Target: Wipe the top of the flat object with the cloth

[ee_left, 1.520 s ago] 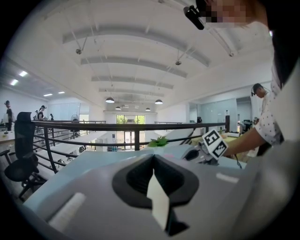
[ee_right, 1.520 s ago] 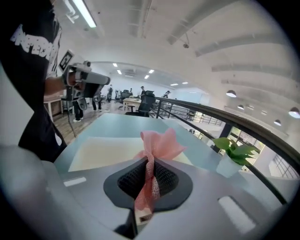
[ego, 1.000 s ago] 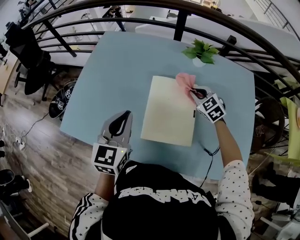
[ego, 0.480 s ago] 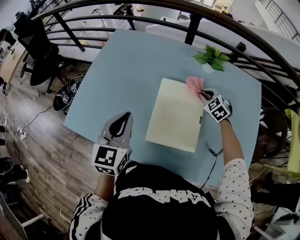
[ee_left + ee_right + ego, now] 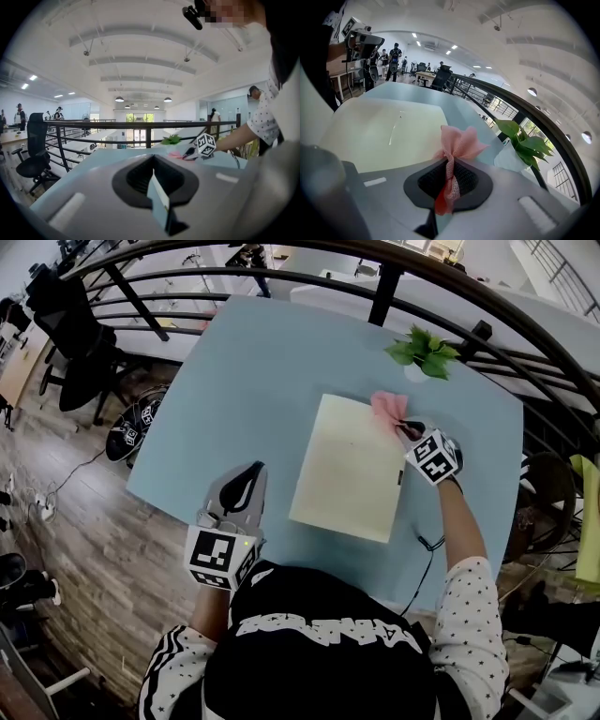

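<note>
On the blue worktop [image 5: 262, 362], no shift of the cream board [image 5: 342, 474] since half a second ago; likewise the left hand-held gripper [image 5: 251, 474], jaws together on nothing, near the front edge; right hand-held gripper [image 5: 405, 427] clamped on the pink cloth [image 5: 387, 407], still at the board's far right corner; probably a pause before a stroke across the top.

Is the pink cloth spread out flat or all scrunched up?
Scrunched: the pink cloth is pinched into a bunch by the right gripper.

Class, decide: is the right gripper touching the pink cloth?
Touching. The right gripper view shows the right gripper shut on the pink cloth.
</note>
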